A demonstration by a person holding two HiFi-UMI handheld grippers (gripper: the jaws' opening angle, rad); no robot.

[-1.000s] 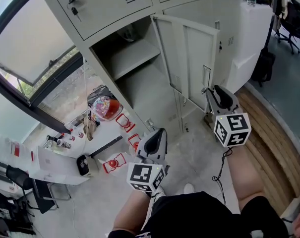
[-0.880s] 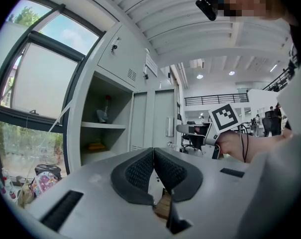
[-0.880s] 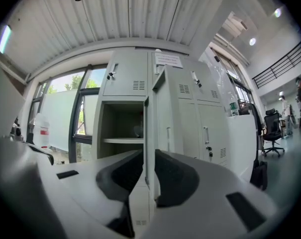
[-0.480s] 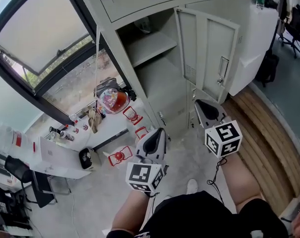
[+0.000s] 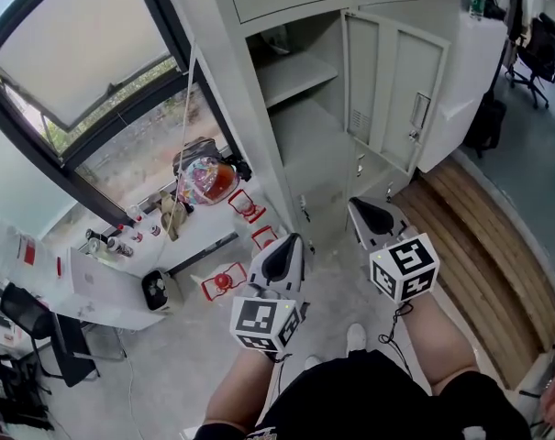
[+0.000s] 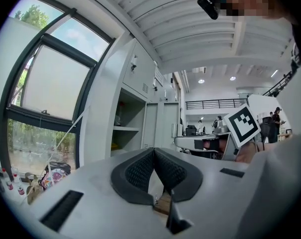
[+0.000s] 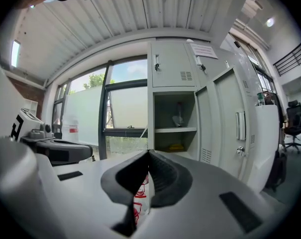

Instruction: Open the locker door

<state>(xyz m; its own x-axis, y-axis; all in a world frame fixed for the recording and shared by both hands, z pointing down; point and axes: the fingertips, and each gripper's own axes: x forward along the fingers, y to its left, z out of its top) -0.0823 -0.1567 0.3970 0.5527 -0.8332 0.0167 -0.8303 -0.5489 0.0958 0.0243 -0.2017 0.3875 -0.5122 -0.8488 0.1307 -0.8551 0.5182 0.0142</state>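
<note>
The locker door stands swung well out to the right on its hinges. Its inner face is turned toward the person, and its handle is on the far free edge. The compartment behind it is bare to view, with a shelf across the upper part and what may be a small yellow thing lying below it, though it is too small to tell for sure.

The right gripper hangs low over the floor, well apart from the door. Its fingers are pressed together on nothing. That fits a tool that has no more need of the handle: judged from how the door stands, the opening is done.

The left gripper is held level beside the right one, near the person's knees. Its fingers are likewise closed and empty. It points roughly toward the locker and the window, and reaches for nothing. It appears to be carried along rather than used.

A door this light is likely to stay where it is left, so nothing needs to hold it.
</note>
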